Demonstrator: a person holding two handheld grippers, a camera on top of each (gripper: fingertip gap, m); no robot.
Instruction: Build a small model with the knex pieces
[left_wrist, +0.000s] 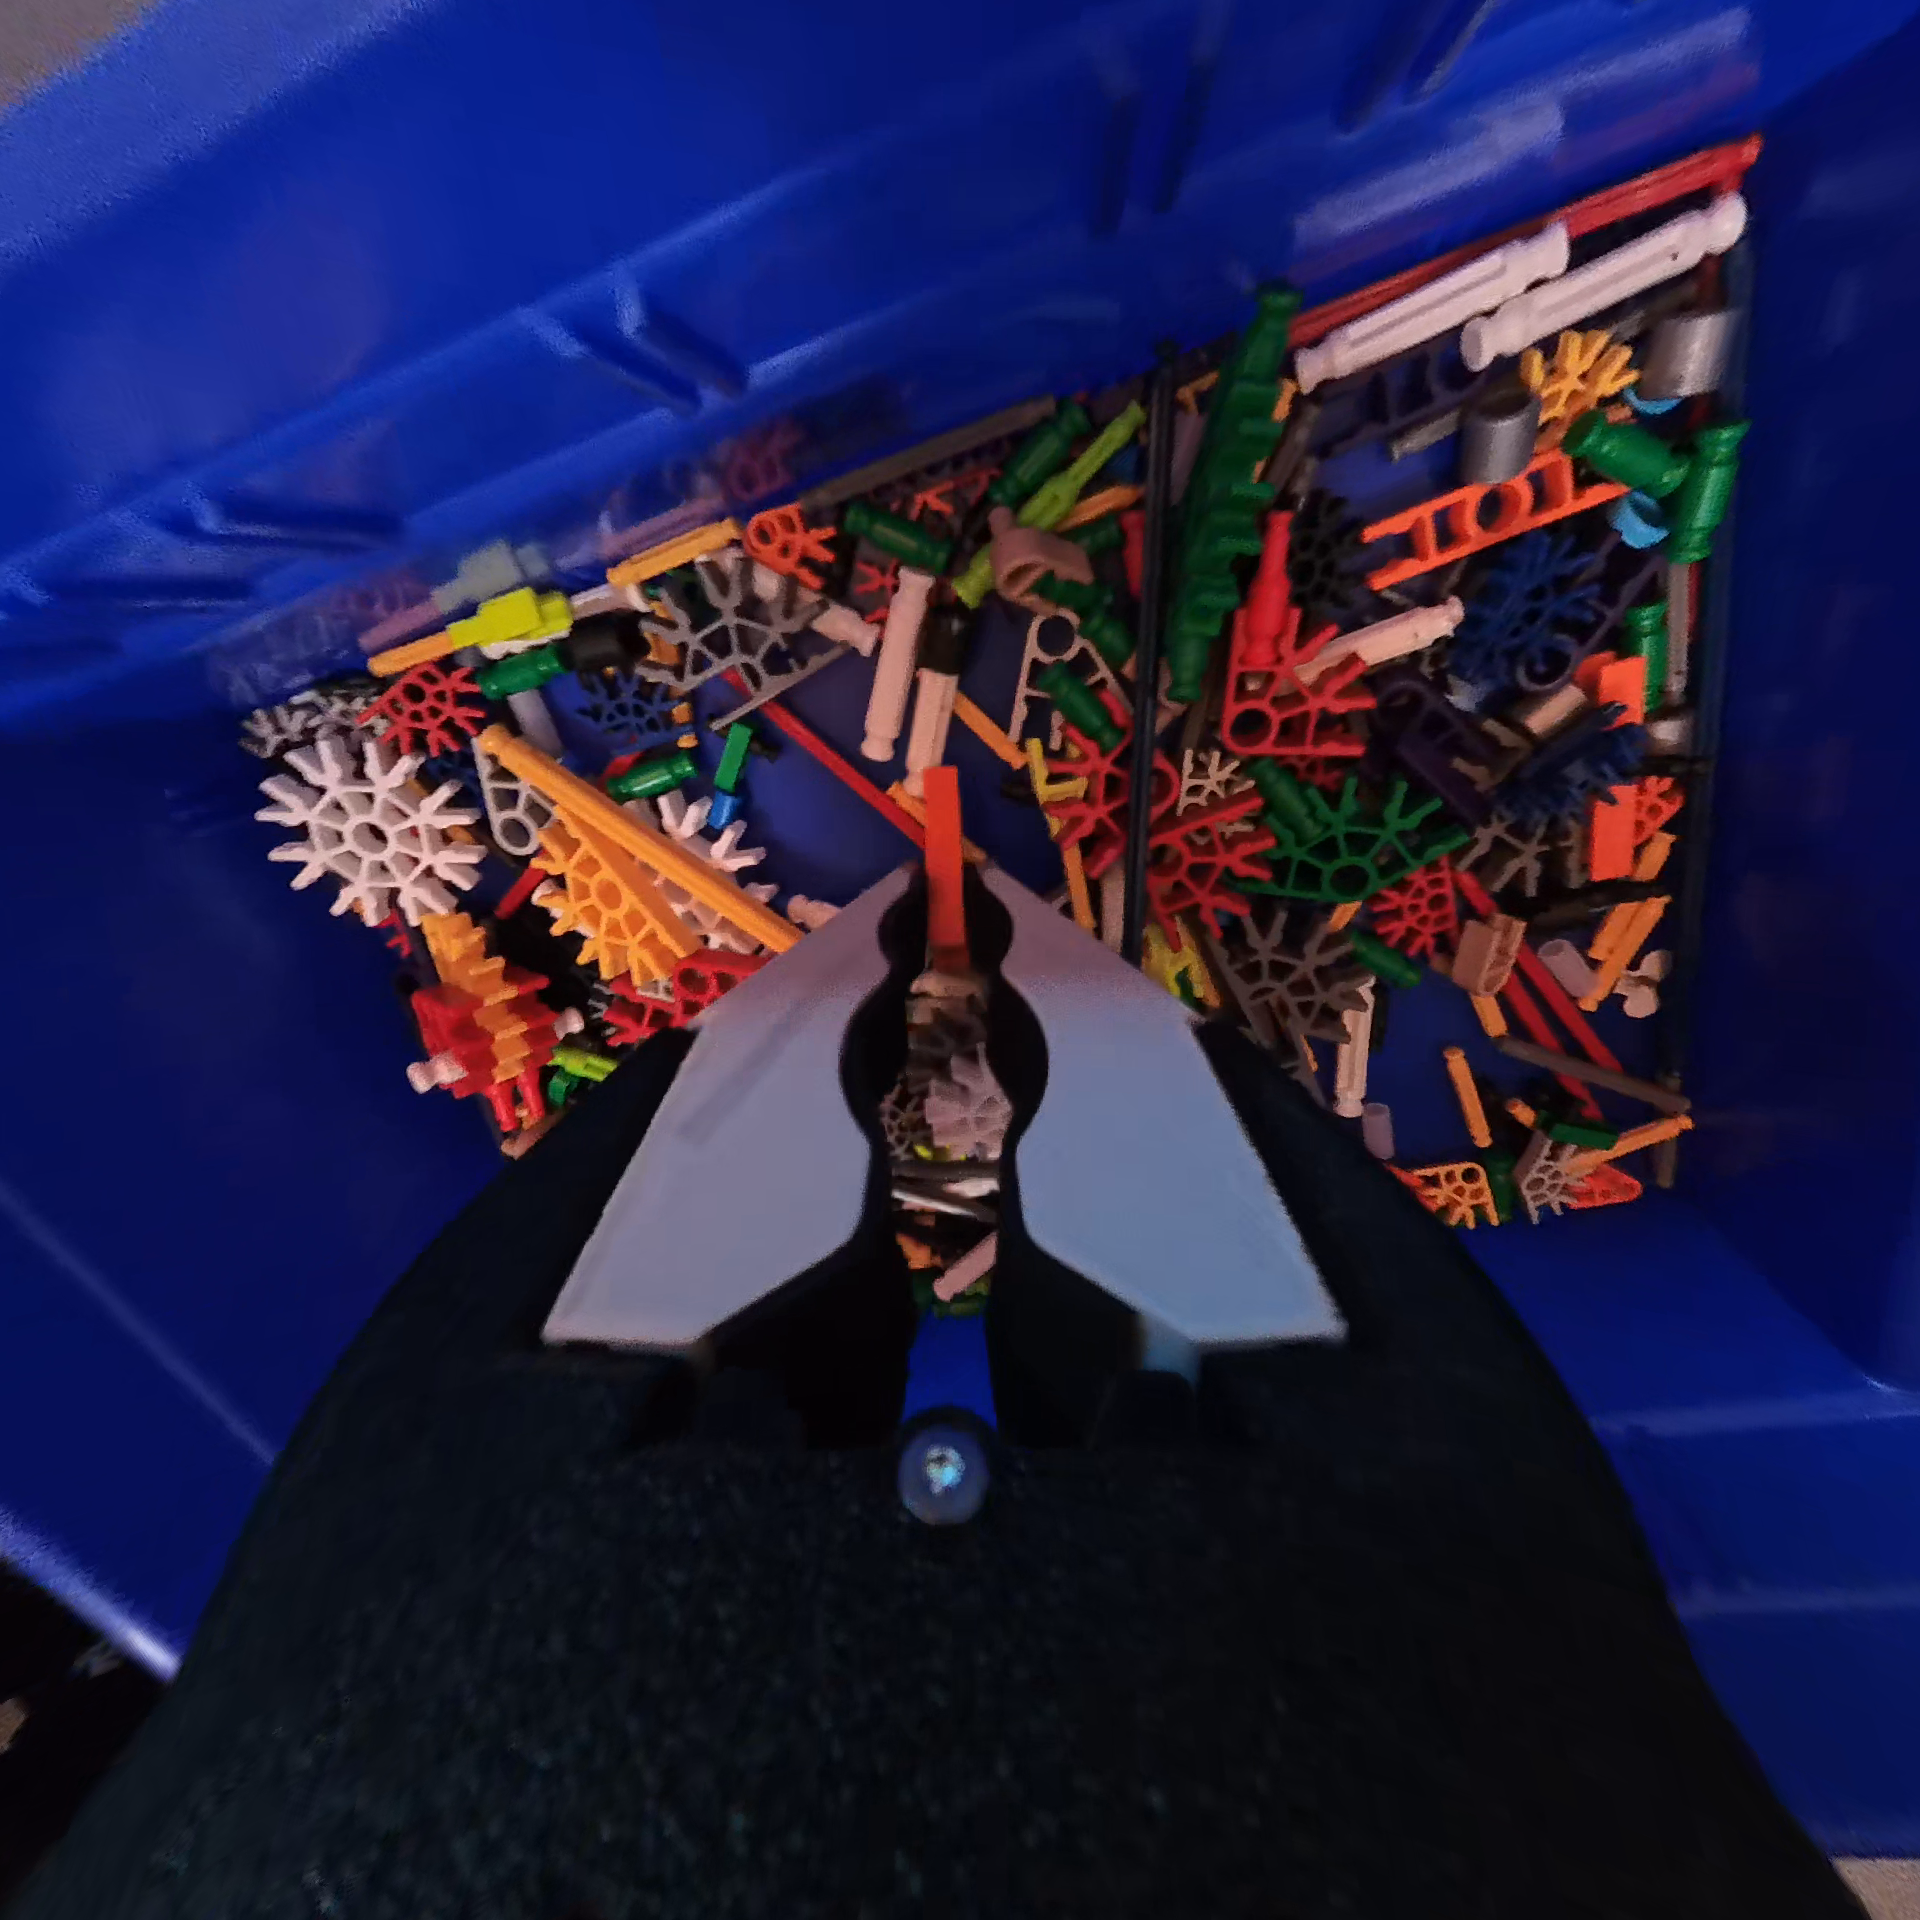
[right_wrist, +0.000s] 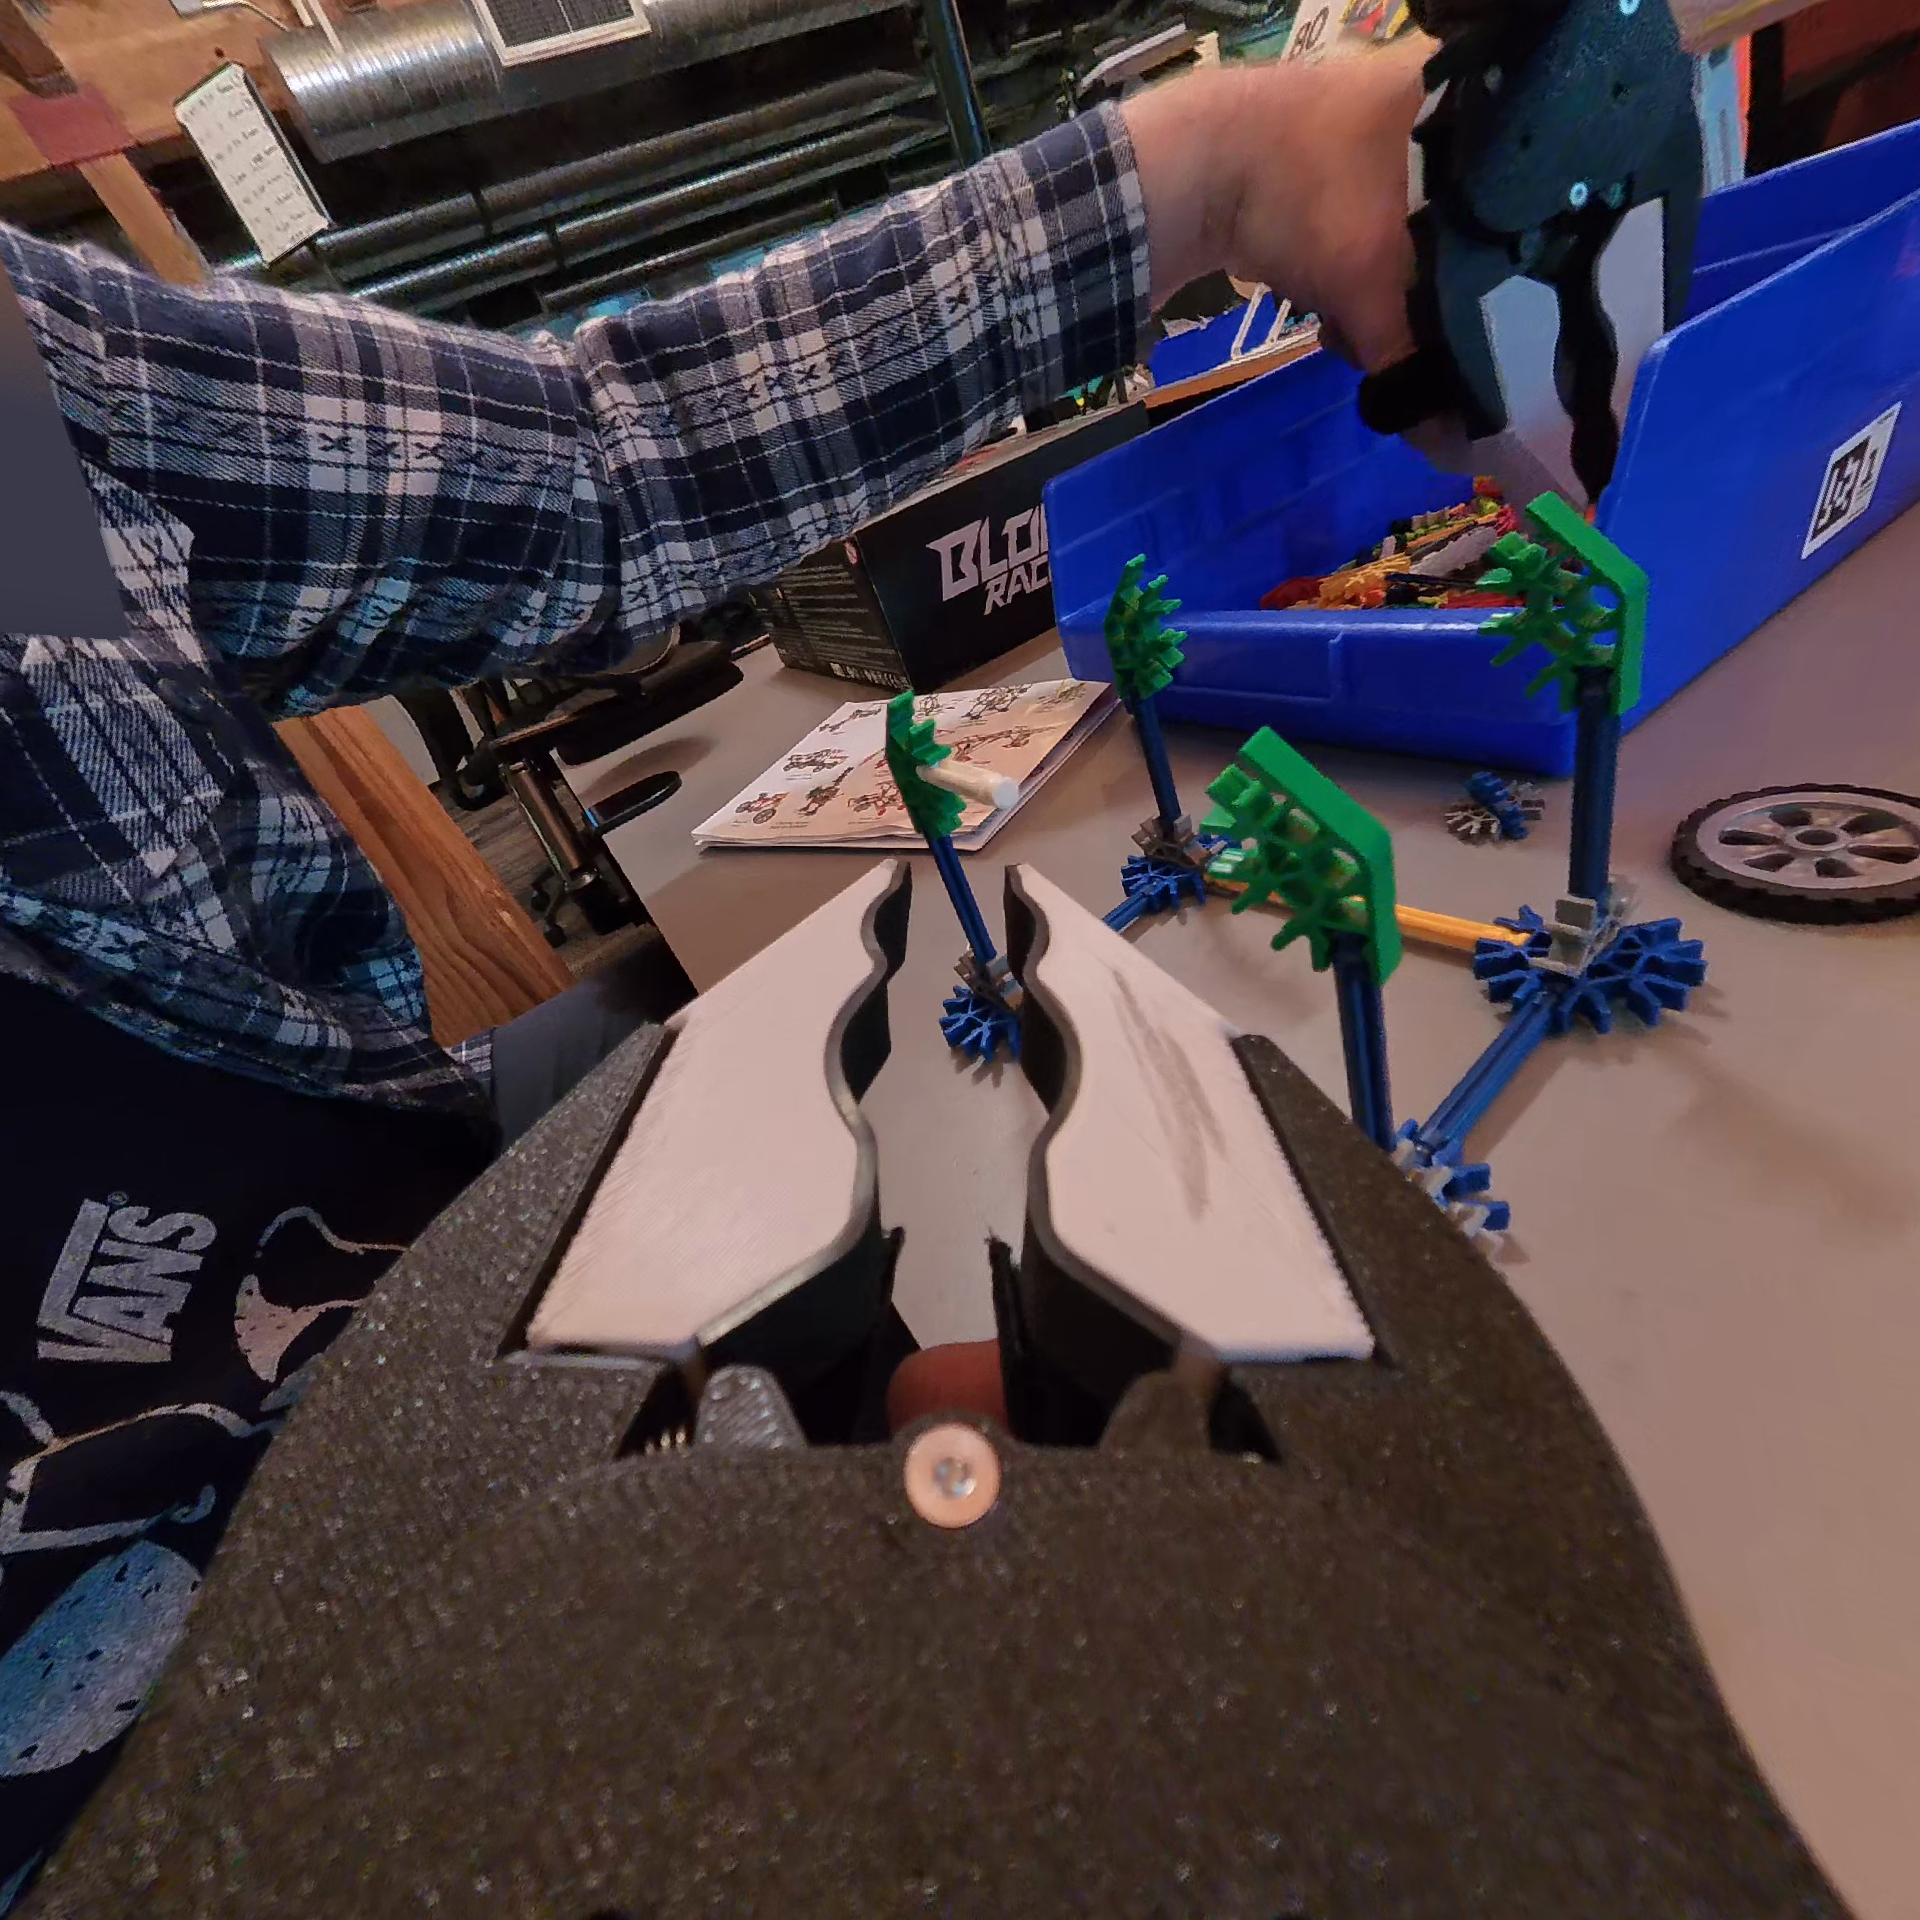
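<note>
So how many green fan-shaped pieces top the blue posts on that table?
4: far-left one with a white peg, back one, near one with a green panel, right one by the bin.

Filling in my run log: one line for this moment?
left gripper: shut on orange piece, above blue bin | right gripper: open, empty, near blue-green frame

White lettering stands on a black box (right_wrist: 935, 592) at upper centre. A white sticker (right_wrist: 1855, 494) with black code marks sits on the blue bin (right_wrist: 1351, 665), right. A dark shirt (right_wrist: 114, 1288), lower left, bears a white print. A handwritten white sheet (right_wrist: 249, 166) hangs upper left.
</note>
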